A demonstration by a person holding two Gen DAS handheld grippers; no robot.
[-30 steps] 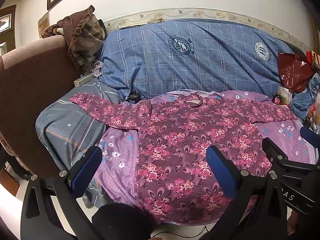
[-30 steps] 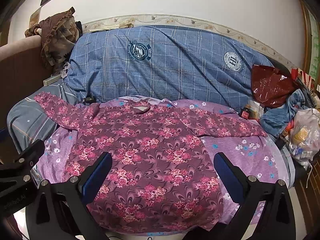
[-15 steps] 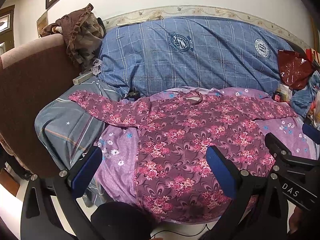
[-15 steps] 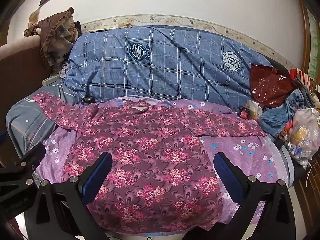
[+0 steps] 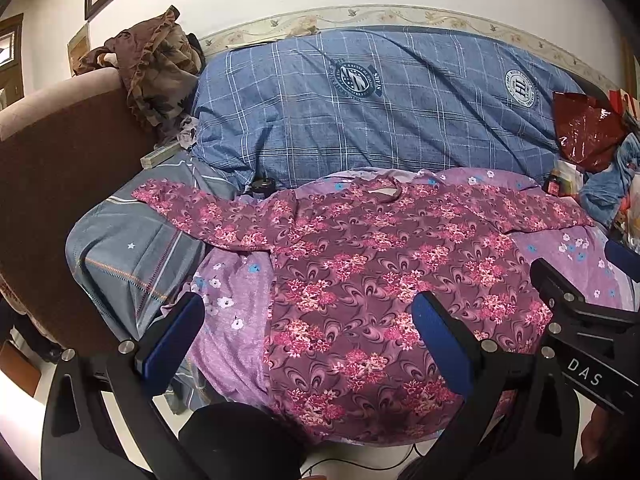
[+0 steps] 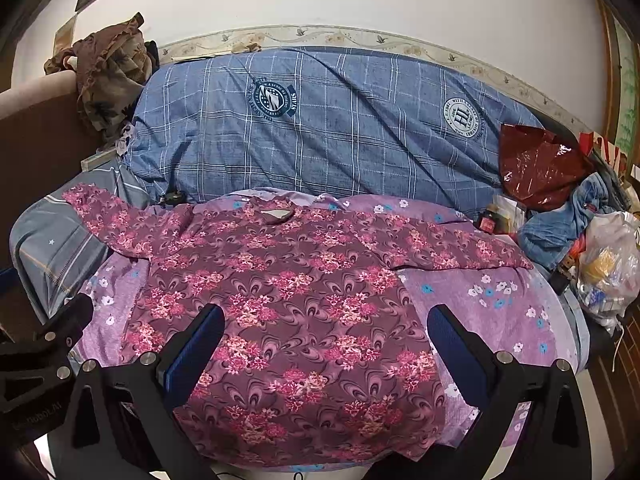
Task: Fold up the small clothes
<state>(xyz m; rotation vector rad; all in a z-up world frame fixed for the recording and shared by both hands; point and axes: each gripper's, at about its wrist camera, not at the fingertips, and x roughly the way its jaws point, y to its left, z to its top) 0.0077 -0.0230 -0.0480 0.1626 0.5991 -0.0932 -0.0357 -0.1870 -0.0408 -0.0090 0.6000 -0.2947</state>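
Note:
A maroon long-sleeved top with pink flowers (image 5: pixel 360 272) lies flat on a purple flowered sheet (image 5: pixel 236 320), sleeves spread left and right, neckline toward the back. It also fills the middle of the right wrist view (image 6: pixel 296 312). My left gripper (image 5: pixel 308 332) is open and empty, above the top's lower hem. My right gripper (image 6: pixel 324 340) is open and empty over the same hem. The right gripper also shows at the right edge of the left wrist view.
A blue checked quilt (image 5: pixel 380 112) lies along the back. A grey striped pillow (image 5: pixel 128 252) and brown sofa arm (image 5: pixel 48 168) are at left. A red bag (image 6: pixel 540 164), jeans (image 6: pixel 568 224) and a plastic bag (image 6: pixel 608 268) crowd the right.
Both views have shifted slightly; the top sits a little lower and nearer in frame. Both grippers stay open and the garment has not moved.

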